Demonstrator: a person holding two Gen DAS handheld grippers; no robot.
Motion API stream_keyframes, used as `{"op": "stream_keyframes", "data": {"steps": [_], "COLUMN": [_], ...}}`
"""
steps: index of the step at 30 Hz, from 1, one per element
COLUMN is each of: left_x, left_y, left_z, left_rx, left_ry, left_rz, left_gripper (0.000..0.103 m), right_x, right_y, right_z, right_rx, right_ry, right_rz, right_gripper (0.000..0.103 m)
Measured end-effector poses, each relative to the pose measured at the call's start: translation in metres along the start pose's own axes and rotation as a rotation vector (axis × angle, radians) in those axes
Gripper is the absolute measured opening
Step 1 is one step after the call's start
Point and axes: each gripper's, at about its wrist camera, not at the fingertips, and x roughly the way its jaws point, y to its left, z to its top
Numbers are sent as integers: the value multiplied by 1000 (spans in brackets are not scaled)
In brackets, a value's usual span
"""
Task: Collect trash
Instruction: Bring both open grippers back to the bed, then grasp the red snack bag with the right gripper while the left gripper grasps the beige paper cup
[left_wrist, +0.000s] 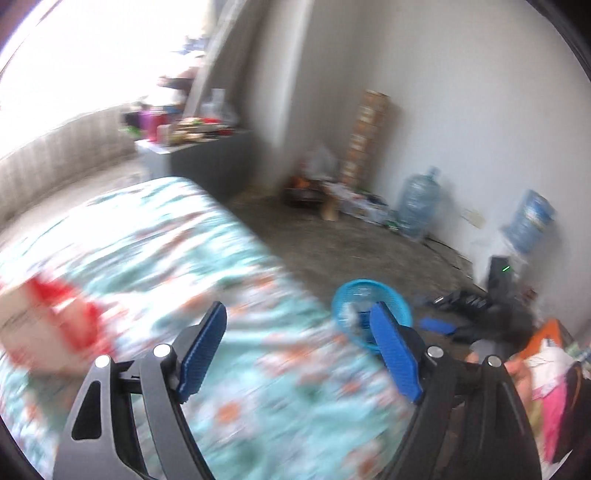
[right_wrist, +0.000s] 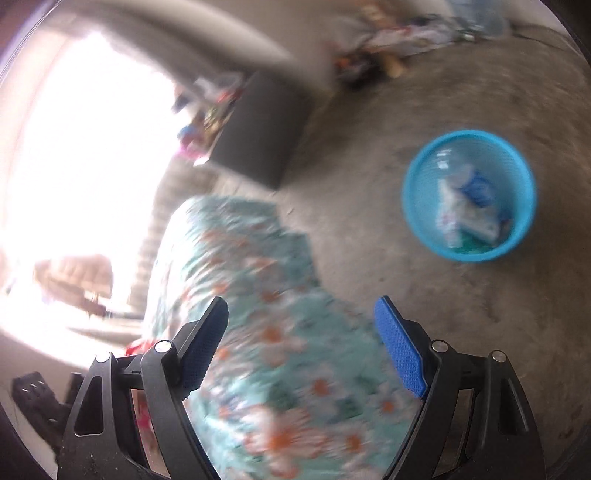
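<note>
Both views are blurred, so small details are uncertain. The left tool (left_wrist: 299, 325) stands released, with nothing between its blue ribbed pads (left_wrist: 205, 347). The right tool (right_wrist: 301, 321) is also spread wide and empty.

The round blue plastic mesh trash basket (right_wrist: 413, 206) stands on the grey concrete floor (right_wrist: 369, 229), at about two o'clock in the right wrist view, just beside the bed with the teal flowered cover (right_wrist: 288, 369). Inside it already lie white and blue wrappers (right_wrist: 467, 206) — so some trash is collected. I judge that the step in hand is the search for the next piece, with both tools free.

A red and white crumpled package (left_wrist: 51, 325) lies on the bed at nine o'clock in the left wrist view; it may be the next piece, though I cannot be sure that it is trash. To take it, the left tool must turn toward that side and come down with the pads around it.

Only the left view shows this package clearly, and also the large clear water bottles (left_wrist: 419, 203) by the wall at two o'clock. Only the right view looks down into the basket — in the left view the tool's finger hides part of it.
</note>
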Motion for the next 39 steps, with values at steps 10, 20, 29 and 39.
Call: {"op": "stream_keyframes", "data": {"steps": [10, 20, 29, 39], "left_x": [-81, -150, -193, -199], "left_y": [109, 163, 212, 232], "left_z": [-81, -109, -135, -145], "left_rx": [-279, -425, -549, -604], "left_ry": [-47, -196, -284, -308], "left_rz": [214, 257, 270, 249], "left_gripper": [78, 78, 70, 66], "right_x": [32, 133, 167, 155], "right_y": [133, 274, 314, 287], "right_z": [-41, -74, -151, -240], "right_rx": [-260, -365, -545, -750], "right_ry": [129, 336, 515, 642], "right_rz": [182, 341, 337, 236], "right_gripper": [66, 42, 43, 45]}}
